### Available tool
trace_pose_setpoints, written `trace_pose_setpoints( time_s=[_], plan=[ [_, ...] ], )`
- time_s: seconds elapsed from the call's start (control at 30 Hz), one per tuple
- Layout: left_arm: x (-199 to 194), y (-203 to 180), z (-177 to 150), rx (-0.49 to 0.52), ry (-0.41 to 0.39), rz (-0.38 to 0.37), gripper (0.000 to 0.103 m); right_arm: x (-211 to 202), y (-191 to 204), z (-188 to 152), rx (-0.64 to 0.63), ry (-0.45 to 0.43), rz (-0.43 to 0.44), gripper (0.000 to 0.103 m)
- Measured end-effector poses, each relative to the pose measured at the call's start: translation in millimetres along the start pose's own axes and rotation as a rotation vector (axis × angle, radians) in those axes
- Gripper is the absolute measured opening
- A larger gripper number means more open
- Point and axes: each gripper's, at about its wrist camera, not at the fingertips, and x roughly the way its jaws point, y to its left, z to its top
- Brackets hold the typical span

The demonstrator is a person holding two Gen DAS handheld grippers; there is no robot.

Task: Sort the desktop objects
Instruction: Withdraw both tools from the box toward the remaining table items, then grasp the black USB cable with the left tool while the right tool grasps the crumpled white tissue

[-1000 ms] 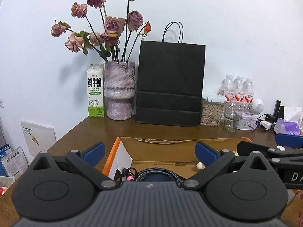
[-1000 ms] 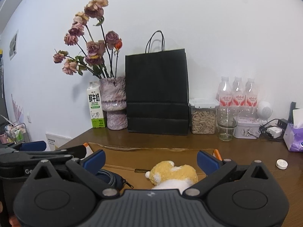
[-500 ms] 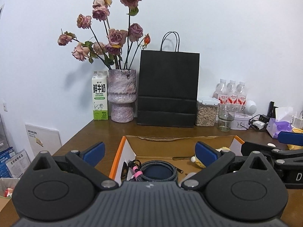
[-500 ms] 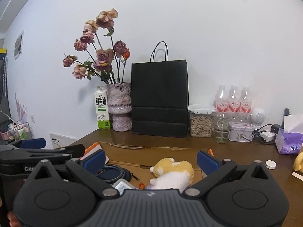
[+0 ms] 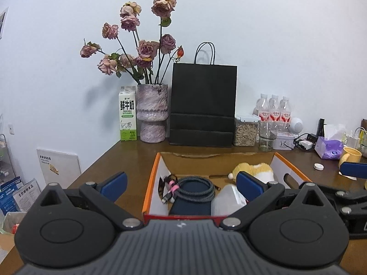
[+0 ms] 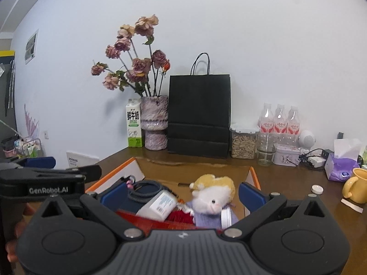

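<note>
A: Left claw (image 5: 181, 184) spread wide, gripping nothing. Right claw (image 6: 182, 193) likewise released, empty.

B: And the things to sort?

A: All inside the cardboard box (image 5: 151, 178), straight ahead of and below both claws. Coiled cable (image 5: 195, 186) just beyond the left claw's midline, lying on a dark blue pouch (image 5: 190, 204). White bottle (image 6: 158, 204) on its side between the right claw's fingers in view, plush toy (image 6: 213, 194) just right of it, a small white lid (image 6: 226, 217) touching the toy's near side.

B: Handling?

A: Plush toy probably light and soft; likely squashes under the pads, so best pinched across the body rather than the head. Bottle probably stiff and smooth, may roll or slip; safest taken across its middle, square to its long axis. Cable limp; coil could spill open unless caught across several strands, near the pink tie (image 5: 172, 186).

B: Anything outside the box?

A: Small white cap (image 6: 317, 189) on the bench (image 6: 286, 178), right of the right claw and well apart from the box. Yellow mug (image 6: 354, 185) farther right, purple tissue box (image 6: 339, 170) beyond it. Mug likely heavy and breakable; rim or handle the surest hold.
</note>
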Motion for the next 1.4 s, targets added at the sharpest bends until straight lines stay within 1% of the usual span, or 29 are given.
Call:
trace_pose_setpoints(
  time_s=[0.13, 0.27, 0.37, 0.5, 0.73, 0.93, 1.03, 1.13, 1.33, 1.4],
  plan=[
    [-12, 6, -13, 0.001, 0.017, 0.0, 0.103, -11, 6, -16, -0.006, 0.028, -0.001, 0.103],
    [-21, 10, -32, 0.019, 0.039, 0.008, 0.103, -17, 9, -36, -0.004, 0.075, -0.014, 0.103],
    [-27, 15, -46, 0.011, 0.066, -0.008, 0.103, -21, 10, -53, 0.0, 0.117, -0.013, 0.103],
    [-31, 20, -65, 0.015, 0.105, -0.007, 0.103, -23, 11, -75, 0.002, 0.18, -0.007, 0.103],
    [-28, 21, -91, 0.026, 0.191, 0.008, 0.103, -17, 10, -105, 0.046, 0.281, -0.001, 0.103],
    [-20, 20, -107, 0.032, 0.245, 0.004, 0.103, -2, 11, -118, 0.057, 0.354, -0.003, 0.103],
    [-15, 18, -113, 0.039, 0.273, -0.003, 0.103, 0, 18, -121, 0.017, 0.349, -0.036, 0.103],
    [-11, 16, -120, 0.037, 0.307, -0.013, 0.103, 0, 19, -123, 0.025, 0.333, -0.046, 0.103],
    [-13, 14, -124, 0.029, 0.296, -0.011, 0.103, -4, 22, -130, 0.036, 0.279, -0.071, 0.103],
    [-15, 14, -125, 0.028, 0.29, -0.01, 0.103, -4, 22, -130, 0.034, 0.274, -0.068, 0.103]
  ],
)
